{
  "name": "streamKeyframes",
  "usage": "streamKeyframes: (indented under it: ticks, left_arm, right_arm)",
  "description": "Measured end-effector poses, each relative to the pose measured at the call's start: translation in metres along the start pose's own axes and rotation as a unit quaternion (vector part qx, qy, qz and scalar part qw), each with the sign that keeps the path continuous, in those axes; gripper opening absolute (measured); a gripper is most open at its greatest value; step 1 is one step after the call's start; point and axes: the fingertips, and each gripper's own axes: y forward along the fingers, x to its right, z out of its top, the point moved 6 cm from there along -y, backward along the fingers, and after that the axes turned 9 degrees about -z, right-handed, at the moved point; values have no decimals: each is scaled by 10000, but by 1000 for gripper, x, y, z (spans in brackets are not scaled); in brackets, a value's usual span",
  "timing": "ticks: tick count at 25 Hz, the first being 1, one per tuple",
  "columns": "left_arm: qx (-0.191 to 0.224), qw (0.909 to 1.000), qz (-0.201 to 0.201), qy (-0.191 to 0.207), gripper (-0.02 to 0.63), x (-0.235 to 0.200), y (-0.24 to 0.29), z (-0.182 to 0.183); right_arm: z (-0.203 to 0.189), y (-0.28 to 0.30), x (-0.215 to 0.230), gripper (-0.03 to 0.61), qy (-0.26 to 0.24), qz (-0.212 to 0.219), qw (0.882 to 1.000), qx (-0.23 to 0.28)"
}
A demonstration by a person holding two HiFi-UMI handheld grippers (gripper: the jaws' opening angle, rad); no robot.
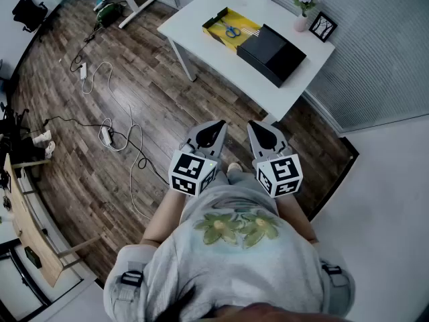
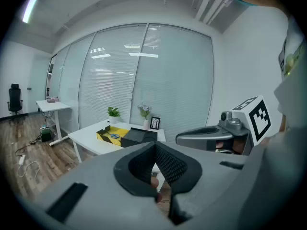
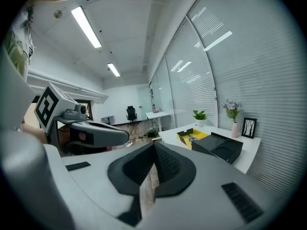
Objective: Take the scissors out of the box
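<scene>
L gripper [image 1: 216,127], R gripper [image 1: 259,127] shut, empty. Blue-handled metal scissors [image 1: 232,31] in yellow box [image 1: 214,20]: prob light, stiff; I'd pinch handles.

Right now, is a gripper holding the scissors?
No, the scissors lie in the yellow box on the white table, far from the left gripper and right gripper, both shut and empty.

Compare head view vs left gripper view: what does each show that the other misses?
Head view only: the marker cube on the left gripper, and wooden furniture at the frame's left edge.
Left gripper view only: the ceiling light, and that gripper's jaws together with nothing between them.
Both: the white table, the yellow box holding the scissors, the black box, the picture frame and the right gripper.
</scene>
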Motion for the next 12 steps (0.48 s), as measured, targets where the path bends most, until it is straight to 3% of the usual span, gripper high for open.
streamKeyframes:
  ticks: [6, 12]
  left_arm:
    - [90, 9999, 48, -47, -3, 1, 11, -2]
    - [126, 9999, -87, 13, -3, -12, 28, 10]
  right_arm:
    - [-2, 4, 4, 6, -231, 81, 9997, -3]
    - [11, 22, 17, 6, -121, -38, 9999, 44]
